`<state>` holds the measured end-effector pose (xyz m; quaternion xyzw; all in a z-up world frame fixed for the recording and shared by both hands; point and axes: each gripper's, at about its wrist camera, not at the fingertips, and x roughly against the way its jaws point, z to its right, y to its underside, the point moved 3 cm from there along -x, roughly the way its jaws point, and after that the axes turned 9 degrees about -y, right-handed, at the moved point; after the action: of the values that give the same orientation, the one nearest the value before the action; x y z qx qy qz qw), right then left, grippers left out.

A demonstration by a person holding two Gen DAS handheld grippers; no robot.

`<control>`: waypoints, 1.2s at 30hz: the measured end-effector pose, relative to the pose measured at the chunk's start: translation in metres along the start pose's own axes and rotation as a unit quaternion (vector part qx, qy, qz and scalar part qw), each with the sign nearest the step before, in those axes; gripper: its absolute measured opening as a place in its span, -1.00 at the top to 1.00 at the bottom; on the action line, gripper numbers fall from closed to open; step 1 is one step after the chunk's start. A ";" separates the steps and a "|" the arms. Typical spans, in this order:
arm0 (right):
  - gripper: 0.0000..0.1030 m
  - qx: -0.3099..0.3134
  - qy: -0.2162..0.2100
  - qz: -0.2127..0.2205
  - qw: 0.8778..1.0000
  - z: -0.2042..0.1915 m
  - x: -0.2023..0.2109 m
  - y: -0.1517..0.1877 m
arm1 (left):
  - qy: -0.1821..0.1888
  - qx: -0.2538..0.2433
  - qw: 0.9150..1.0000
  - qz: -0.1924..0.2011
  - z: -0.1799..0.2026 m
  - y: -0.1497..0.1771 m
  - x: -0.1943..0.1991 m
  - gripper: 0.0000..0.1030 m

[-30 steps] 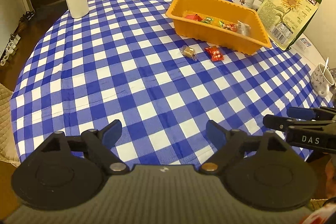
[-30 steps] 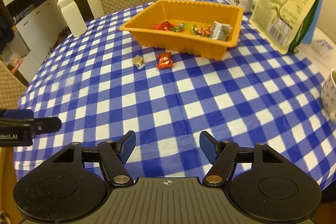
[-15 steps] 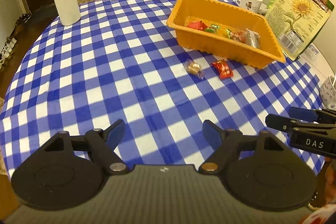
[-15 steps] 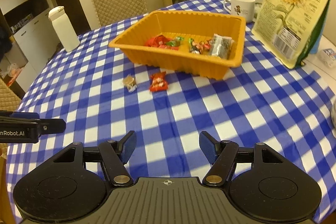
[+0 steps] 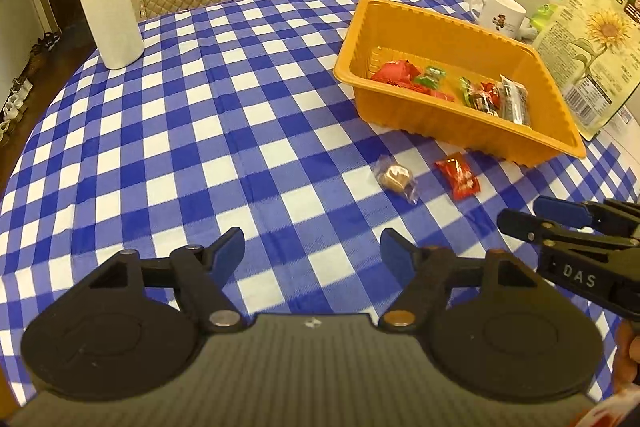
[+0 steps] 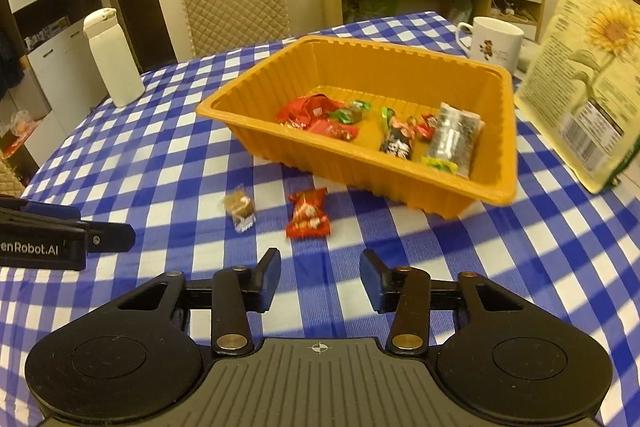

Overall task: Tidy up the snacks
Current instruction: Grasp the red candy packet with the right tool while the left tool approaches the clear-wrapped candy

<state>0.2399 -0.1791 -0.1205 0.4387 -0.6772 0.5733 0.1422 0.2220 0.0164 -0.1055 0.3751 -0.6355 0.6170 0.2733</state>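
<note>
An orange tray (image 5: 532, 151) (image 6: 400, 183) holds several wrapped snacks on the blue checked tablecloth. Two snacks lie loose in front of it: a brown candy in clear wrap (image 5: 394, 177) (image 6: 239, 207) and a red packet (image 5: 457, 175) (image 6: 308, 214). My left gripper (image 5: 312, 249) is open and empty, above the cloth short of the brown candy. My right gripper (image 6: 319, 277) is open and empty, just short of the red packet, and shows at the right of the left wrist view (image 5: 560, 223). The left gripper's finger shows at the left of the right wrist view (image 6: 64, 231).
A white bottle (image 5: 107, 5) (image 6: 113, 59) stands at the far left. A white mug (image 5: 502, 13) (image 6: 494, 39) and a sunflower seed bag (image 5: 592, 39) (image 6: 596, 83) stand right of the tray. A quilted chair (image 6: 234, 3) is behind the table.
Both grippers have moved forward toward the tray and loose snacks. The right gripper's fingers have come somewhat closer together while staying open.
</note>
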 end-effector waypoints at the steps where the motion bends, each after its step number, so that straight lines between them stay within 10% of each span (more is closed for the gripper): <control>1: 0.16 0.002 -0.001 0.001 1.000 0.000 -0.004 -0.002 | 0.000 -0.001 1.000 -0.001 0.000 -0.002 -0.002 -0.42; 26: 0.39 0.035 0.011 -0.011 0.999 0.003 -0.066 -0.024 | 0.010 -0.012 1.000 -0.006 0.006 -0.018 -0.031 -0.38; 36: 0.58 0.027 0.009 -0.007 1.000 0.008 -0.057 -0.019 | 0.049 -0.033 0.998 -0.008 0.027 -0.016 -0.034 -0.01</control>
<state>0.2895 -0.1612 -0.1497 0.4419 -0.6573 0.5943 0.1399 0.2579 -0.0046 -0.1262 0.3403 -0.6388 0.6108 0.3210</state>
